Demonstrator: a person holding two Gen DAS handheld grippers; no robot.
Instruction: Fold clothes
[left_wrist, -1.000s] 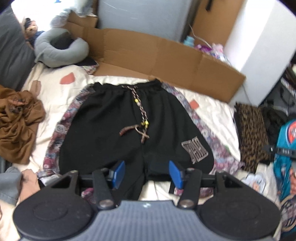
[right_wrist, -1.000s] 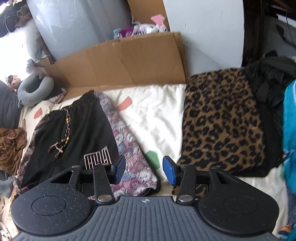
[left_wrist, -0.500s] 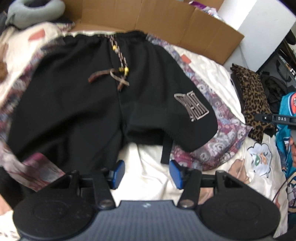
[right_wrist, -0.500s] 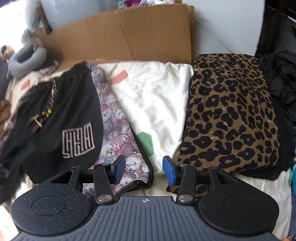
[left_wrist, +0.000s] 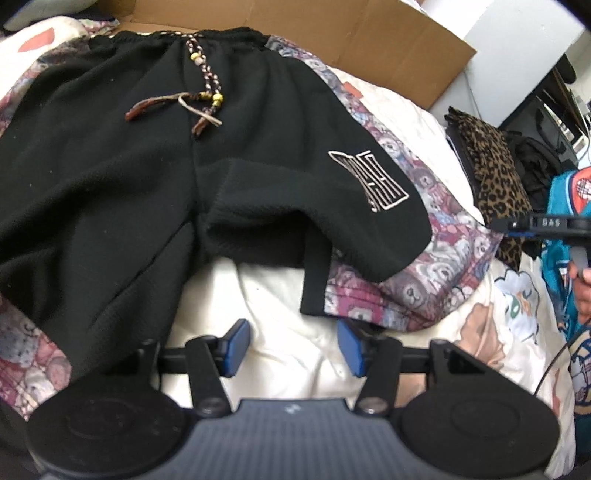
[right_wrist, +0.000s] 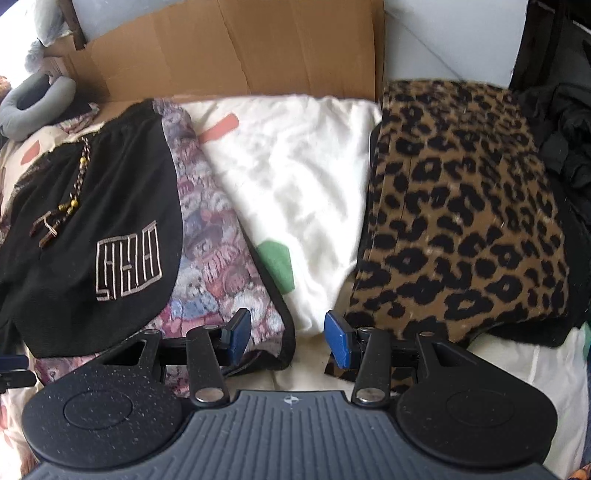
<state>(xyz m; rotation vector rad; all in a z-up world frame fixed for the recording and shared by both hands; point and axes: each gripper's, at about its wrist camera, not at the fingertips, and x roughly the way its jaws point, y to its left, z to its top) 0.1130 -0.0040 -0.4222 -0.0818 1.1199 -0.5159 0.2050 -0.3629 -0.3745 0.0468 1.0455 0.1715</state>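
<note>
Black shorts (left_wrist: 122, 173) with a braided, beaded drawstring (left_wrist: 207, 79) and a white outlined emblem (left_wrist: 369, 181) on one leg lie spread flat on a cream printed bedsheet (left_wrist: 280, 295), waistband toward a flattened cardboard sheet (right_wrist: 236, 48) standing at the far edge of the bed. A second garment, a multicoloured bear-print fabric (left_wrist: 417, 288), lies under the shorts and shows along both sides and below the emblem leg. The left gripper (left_wrist: 291, 345) hovers low over bare sheet just short of the gap between the two legs, its blue-padded fingers spread wide with nothing between them. The right gripper (right_wrist: 286, 341) sits off the emblem-side hem, equally wide open and empty, one finger above the dark-trimmed edge of the printed fabric, the other over the corner of a folded leopard-print garment (right_wrist: 465, 206) lying beside a strip of open sheet. In the left wrist view, the right gripper's black frame appears at the far right edge. A grey neck pillow (right_wrist: 33, 103) rests near the cardboard, and dark clothing (right_wrist: 565, 129) is heaped beyond the leopard print.
</note>
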